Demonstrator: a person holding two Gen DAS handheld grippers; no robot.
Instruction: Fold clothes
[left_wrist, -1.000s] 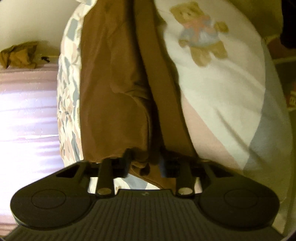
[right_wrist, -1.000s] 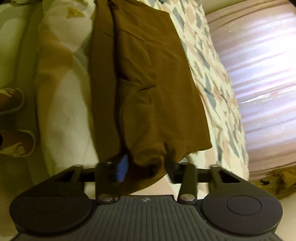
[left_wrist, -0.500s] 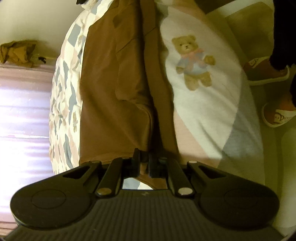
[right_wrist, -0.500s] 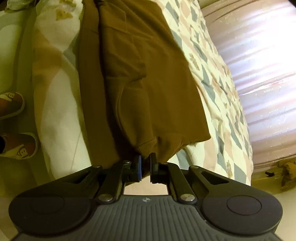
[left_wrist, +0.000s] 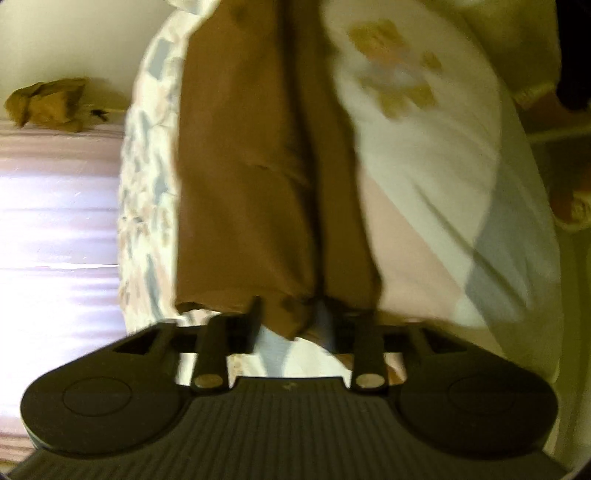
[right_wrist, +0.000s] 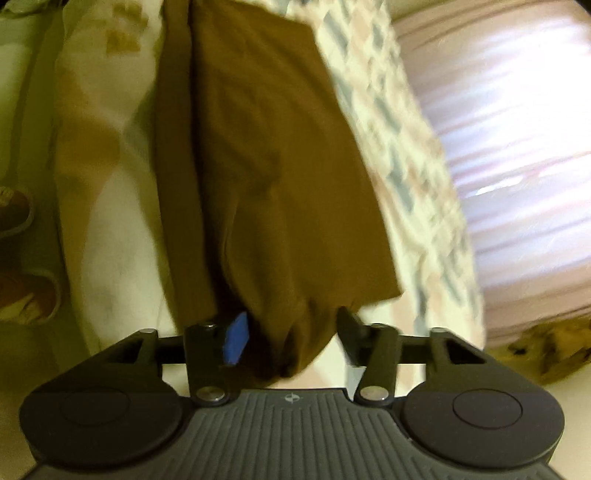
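**Brown Cloth Lying Long on the Bed**

Lying on the bed is a big brown cloth garment (left_wrist: 240, 192), folded into a long strip. It sits on a soft white quilt with a teddy bear picture (left_wrist: 424, 155). In both views the strip runs from the bottom middle of the frame up to the top middle, so its long side points straight away from each tool. One end is at the left gripper (left_wrist: 295, 325) and the other end is at the right gripper (right_wrist: 291, 336).

Both black grippers have their jaws spread wide. A corner of the brown cloth sits between the jaws of each, but neither one is squeezing it.

What could go wrong? If the jaws shut too near the edge, I think they may catch only the top layer. Then the tidy strip could pull apart. They might also pinch the quilt underneath and drag it along.
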